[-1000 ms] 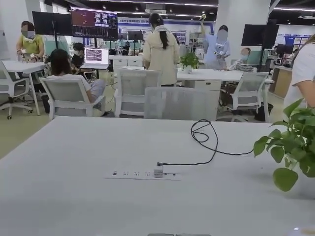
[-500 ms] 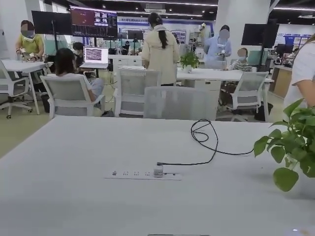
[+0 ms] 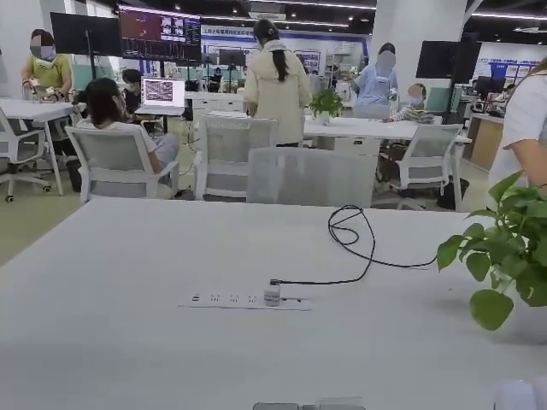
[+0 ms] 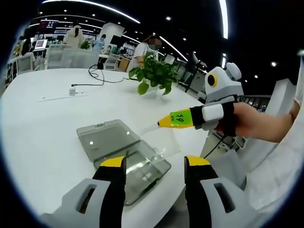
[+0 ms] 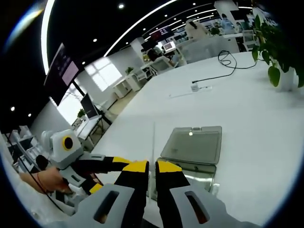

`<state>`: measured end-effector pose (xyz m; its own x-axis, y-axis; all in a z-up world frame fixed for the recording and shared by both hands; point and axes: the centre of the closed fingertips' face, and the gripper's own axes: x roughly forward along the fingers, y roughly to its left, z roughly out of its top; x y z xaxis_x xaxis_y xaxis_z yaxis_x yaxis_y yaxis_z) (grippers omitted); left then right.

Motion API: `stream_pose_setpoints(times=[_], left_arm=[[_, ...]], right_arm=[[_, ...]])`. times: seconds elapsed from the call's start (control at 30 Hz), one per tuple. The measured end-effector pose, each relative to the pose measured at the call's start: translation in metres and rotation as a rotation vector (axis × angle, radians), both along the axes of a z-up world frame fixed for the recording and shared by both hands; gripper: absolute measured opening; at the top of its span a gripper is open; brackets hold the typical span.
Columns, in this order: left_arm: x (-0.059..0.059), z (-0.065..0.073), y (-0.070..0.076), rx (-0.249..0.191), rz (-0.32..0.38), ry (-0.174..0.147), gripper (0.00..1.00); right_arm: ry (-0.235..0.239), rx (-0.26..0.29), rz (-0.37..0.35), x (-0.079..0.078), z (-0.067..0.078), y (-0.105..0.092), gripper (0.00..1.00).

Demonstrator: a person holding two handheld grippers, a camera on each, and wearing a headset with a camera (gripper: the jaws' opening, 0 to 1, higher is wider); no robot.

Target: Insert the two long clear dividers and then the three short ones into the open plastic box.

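While power strip stays put, right hand-held gripper pinches clear divider

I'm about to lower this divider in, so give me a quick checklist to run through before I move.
1. Grey-tinted clear plastic box open, lid flat on the white table: ok.
2. Right tongs shut on the thin clear plastic divider: ok.
3. Left tongs open and free to steady the box: ok.
4. Divider lined up with its slot: cannot tell.
5. Divider is a long one: cannot tell.
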<state>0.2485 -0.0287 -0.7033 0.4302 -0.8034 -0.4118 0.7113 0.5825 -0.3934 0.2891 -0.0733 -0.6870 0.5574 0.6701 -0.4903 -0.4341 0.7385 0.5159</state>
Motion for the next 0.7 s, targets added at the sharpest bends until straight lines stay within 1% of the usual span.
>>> stream_pose_setpoints(times=[0.07,0.13,0.23,0.3,0.33,0.43,0.47,0.5,0.53,0.57,0.63,0.7], left_arm=[[-0.002,-0.001,0.002,0.004,-0.019,-0.018,0.54],[-0.005,-0.002,0.005,0.014,-0.041,-0.032,0.57],[-0.007,-0.004,0.008,0.023,-0.065,-0.057,0.61],[-0.009,-0.005,0.01,0.024,-0.077,-0.062,0.64],[-0.01,-0.005,0.011,0.027,-0.086,-0.078,0.67],[-0.013,-0.008,0.013,0.039,-0.109,-0.099,0.72],[-0.013,-0.008,0.014,0.043,-0.117,-0.116,0.72],[-0.015,-0.01,0.015,0.047,-0.123,-0.115,0.73],[-0.016,-0.012,0.016,0.053,-0.133,-0.114,0.74],[-0.016,-0.013,0.017,0.056,-0.137,-0.119,0.76],[-0.018,-0.016,0.019,0.063,-0.143,-0.126,0.79],[-0.02,-0.017,0.02,0.067,-0.157,-0.131,0.8]], right_arm=[[0.023,-0.021,-0.015,0.003,-0.004,-0.007,0.07],[0.039,-0.028,-0.024,0.004,-0.005,-0.011,0.07],[0.084,-0.048,-0.034,0.007,-0.01,-0.017,0.07],[0.104,-0.06,-0.036,0.008,-0.012,-0.018,0.07],[0.119,-0.065,-0.034,0.008,-0.014,-0.018,0.07],[0.152,-0.086,-0.035,0.009,-0.018,-0.019,0.07],[0.169,-0.095,-0.035,0.01,-0.02,-0.02,0.07],[0.184,-0.101,-0.036,0.01,-0.022,-0.021,0.07],[0.217,-0.107,-0.042,0.01,-0.026,-0.022,0.07],[0.237,-0.113,-0.046,0.01,-0.029,-0.023,0.07],[0.283,-0.148,-0.035,0.008,-0.037,-0.025,0.07],[0.322,-0.163,-0.035,0.007,-0.043,-0.026,0.07]])
